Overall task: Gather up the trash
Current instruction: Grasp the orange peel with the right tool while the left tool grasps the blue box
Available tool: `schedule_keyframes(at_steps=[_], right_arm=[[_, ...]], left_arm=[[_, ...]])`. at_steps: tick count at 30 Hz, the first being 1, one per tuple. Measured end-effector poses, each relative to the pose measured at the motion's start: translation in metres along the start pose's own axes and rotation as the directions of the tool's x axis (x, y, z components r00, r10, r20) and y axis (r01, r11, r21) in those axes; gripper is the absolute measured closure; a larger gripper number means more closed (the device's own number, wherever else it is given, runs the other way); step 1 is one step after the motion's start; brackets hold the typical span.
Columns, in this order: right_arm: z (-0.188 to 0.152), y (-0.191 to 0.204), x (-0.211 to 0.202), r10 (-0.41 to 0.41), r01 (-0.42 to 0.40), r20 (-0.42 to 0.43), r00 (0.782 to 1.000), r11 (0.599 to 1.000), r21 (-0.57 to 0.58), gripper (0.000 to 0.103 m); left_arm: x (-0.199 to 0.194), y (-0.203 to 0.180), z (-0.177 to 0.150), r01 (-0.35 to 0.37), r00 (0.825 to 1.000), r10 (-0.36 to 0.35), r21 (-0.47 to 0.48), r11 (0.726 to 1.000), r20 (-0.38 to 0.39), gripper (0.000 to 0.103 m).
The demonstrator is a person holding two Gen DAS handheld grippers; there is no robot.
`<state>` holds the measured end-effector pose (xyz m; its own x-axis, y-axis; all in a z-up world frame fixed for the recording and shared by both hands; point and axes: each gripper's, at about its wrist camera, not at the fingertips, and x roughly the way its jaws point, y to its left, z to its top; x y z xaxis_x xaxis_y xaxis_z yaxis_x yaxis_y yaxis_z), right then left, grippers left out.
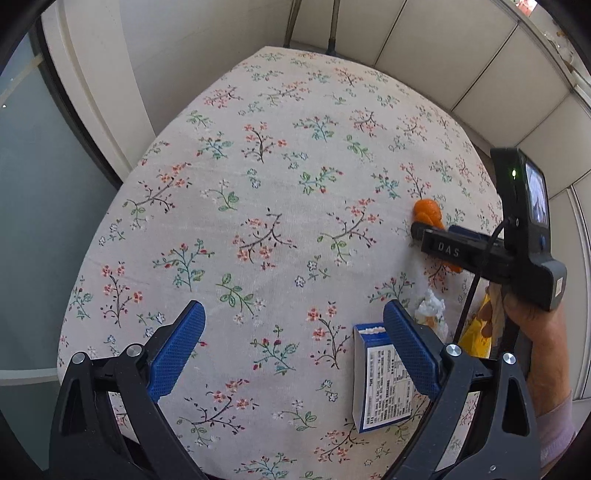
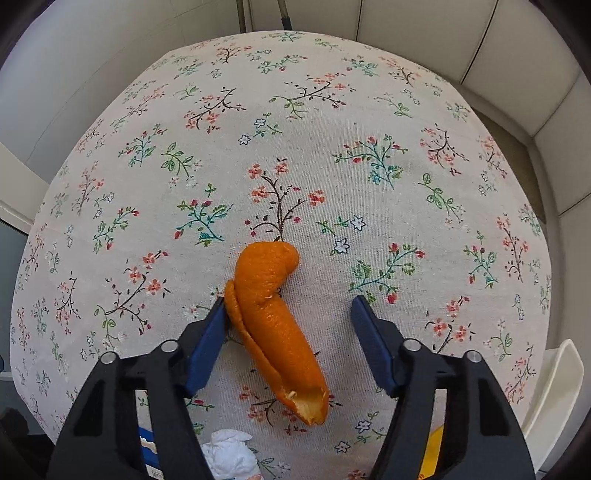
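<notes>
Straddling the orange peel (image 2: 275, 317) with the right gripper (image 2: 289, 300), pointing steeply down at the floral tablecloth (image 2: 369, 110). Standing partly open, not clamping: the left pad (image 2: 210, 332) just touching the peel's folded edge, the right pad (image 2: 369, 332) staying clear of it with bare cloth showing between. Lying lengthwise along the gap, the peel, its curled end reaching past the fingertips and its torn end pointing back under the gripper body.

Hovering well apart to the side, the left gripper (image 1: 293, 304), jaws spread wide and holding nothing, only cloth between the pads. Lying just beside its right finger, partly hidden behind it, a blue and white carton (image 1: 380, 387) with a printed label. Sitting a little beyond that finger, a crumpled white tissue (image 1: 430, 308), between the carton and the peel. Showing near the table's right edge, below the person's hand (image 1: 532, 314) gripping the right tool, something yellow (image 1: 476, 332), too hidden to identify.

Stretching away beyond the peel, a broad run of bare cloth toward the far edge. Closing in on the far and right sides, pale panelled walls (image 2: 406, 22); dropping away at the left edge toward a dark-framed glass door (image 1: 44, 184).
</notes>
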<state>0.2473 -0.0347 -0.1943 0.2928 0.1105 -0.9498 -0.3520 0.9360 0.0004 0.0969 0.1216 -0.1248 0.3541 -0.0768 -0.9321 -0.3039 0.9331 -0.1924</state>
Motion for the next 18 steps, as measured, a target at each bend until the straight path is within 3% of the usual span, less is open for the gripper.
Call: schedule_keyframes(at_steps=[1,4,18], right_arm=[[0.001,0.0,-0.001,0.006,-0.006,0.004,1.0,1.0,-0.001,0.073],[0.0,-0.003,-0.004,0.043,-0.043,0.003,0.999,0.999,0.023,0.081],[-0.008,-0.05,-0.065,0.058,-0.07,0.117,0.991,0.992,0.103,0.084]], left_arm=[[0.003,-0.003,-0.003,0.001,1.0,-0.001,0.007,1.0,-0.017,0.01],[0.01,-0.01,-0.009,0.009,0.998,-0.008,0.026,1.0,-0.057,0.01],[0.026,-0.048,-0.036,0.072,0.983,-0.057,0.082,0.994,-0.177,0.01]])
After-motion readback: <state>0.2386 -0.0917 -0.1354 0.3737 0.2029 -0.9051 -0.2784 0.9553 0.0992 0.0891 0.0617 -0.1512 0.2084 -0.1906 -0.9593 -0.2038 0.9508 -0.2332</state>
